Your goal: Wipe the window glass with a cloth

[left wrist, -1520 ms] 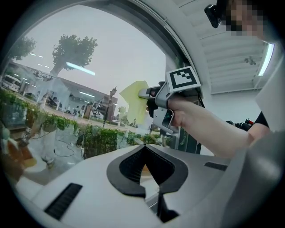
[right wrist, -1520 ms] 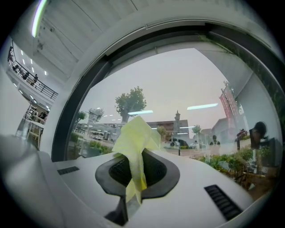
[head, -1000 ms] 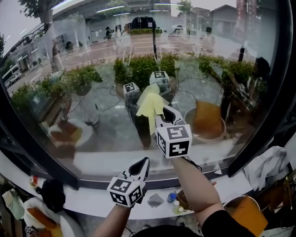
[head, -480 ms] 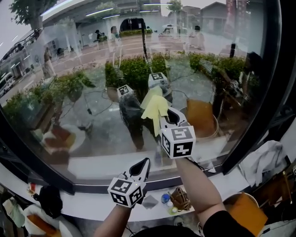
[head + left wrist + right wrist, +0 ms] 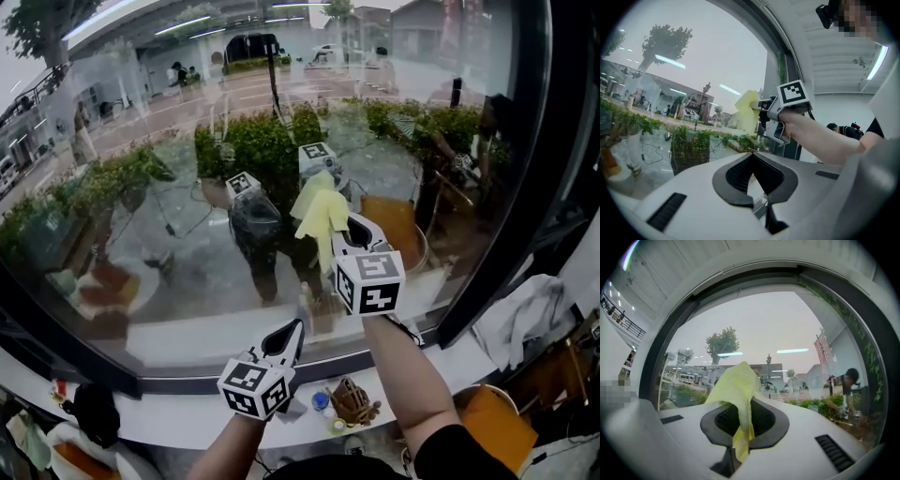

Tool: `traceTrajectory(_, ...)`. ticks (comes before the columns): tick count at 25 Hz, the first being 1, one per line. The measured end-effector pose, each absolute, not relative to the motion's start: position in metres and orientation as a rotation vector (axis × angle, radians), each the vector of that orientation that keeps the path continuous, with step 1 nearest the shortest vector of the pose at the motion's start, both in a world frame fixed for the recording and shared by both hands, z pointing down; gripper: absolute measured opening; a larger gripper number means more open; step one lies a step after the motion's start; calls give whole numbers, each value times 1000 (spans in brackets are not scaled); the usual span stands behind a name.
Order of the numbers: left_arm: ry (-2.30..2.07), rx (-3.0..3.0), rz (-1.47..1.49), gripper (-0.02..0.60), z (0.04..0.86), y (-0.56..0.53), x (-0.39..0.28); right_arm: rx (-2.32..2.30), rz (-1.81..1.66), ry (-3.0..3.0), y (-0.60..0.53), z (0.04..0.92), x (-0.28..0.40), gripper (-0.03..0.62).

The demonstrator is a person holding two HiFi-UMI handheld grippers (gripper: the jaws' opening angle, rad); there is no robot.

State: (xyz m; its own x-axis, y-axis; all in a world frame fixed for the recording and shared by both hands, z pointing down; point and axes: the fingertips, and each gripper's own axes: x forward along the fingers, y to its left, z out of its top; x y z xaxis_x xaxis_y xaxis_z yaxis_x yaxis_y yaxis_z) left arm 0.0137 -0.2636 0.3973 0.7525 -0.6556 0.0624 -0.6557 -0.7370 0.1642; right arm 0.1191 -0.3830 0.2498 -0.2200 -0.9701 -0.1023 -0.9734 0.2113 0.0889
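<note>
The big curved window glass [image 5: 159,178] fills the head view. A yellow cloth [image 5: 322,214] is pressed against it a little right of centre, and my right gripper [image 5: 349,230] is shut on that cloth, arm stretched forward. In the right gripper view the cloth [image 5: 738,390] hangs out of the closed jaws of this gripper [image 5: 743,427] and drapes over them. My left gripper [image 5: 291,336] stays low near the sill, shut with nothing in it, apart from the glass. From the left gripper view [image 5: 754,180], the right gripper [image 5: 780,112] and cloth [image 5: 747,110] show up and ahead.
A white sill [image 5: 178,412] runs under the glass, with small bottles and a brown object [image 5: 352,401] on it. A dark window frame [image 5: 487,234] borders the pane at right. A white rag [image 5: 530,314] and an orange seat [image 5: 492,422] lie lower right.
The right gripper has carried the yellow cloth rightward across the glass. The head view has turned right with it. The left gripper has stayed where it was.
</note>
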Motion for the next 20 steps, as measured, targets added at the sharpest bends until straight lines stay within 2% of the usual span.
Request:
traceTrajectory(5, -1013, 2786, 11, -2, 398, -262, 20, -1982, 217, 2396, -379, 247, 134, 41)
traceTrajectory(20, -957, 2808, 44, -2, 409, -261, 117, -2079, 191, 2298, -374, 259, 269, 41)
